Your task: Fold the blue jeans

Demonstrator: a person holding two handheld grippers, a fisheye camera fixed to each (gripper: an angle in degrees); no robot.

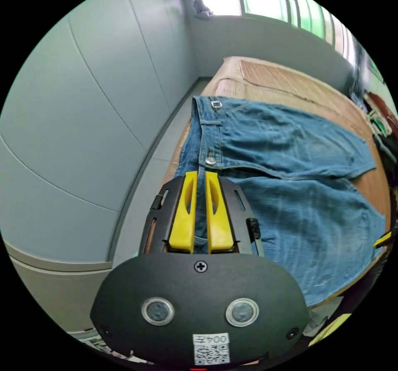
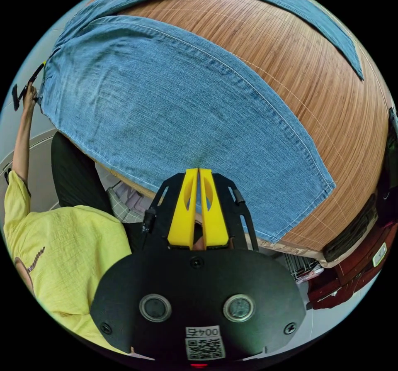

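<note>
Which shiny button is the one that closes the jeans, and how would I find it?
Start at the woven bamboo mat on the bed, then the faded blue denim jeans spread on it. Follow the waistband toward the left gripper; the round silver metal button sits just beyond its yellow fingers. The other metal piece, farther along, is rectangular.

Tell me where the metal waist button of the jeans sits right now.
In the left gripper view, the button lies on the jeans' waistband, just beyond the left tool's tips, at the mat end nearest the pale wall.
</note>
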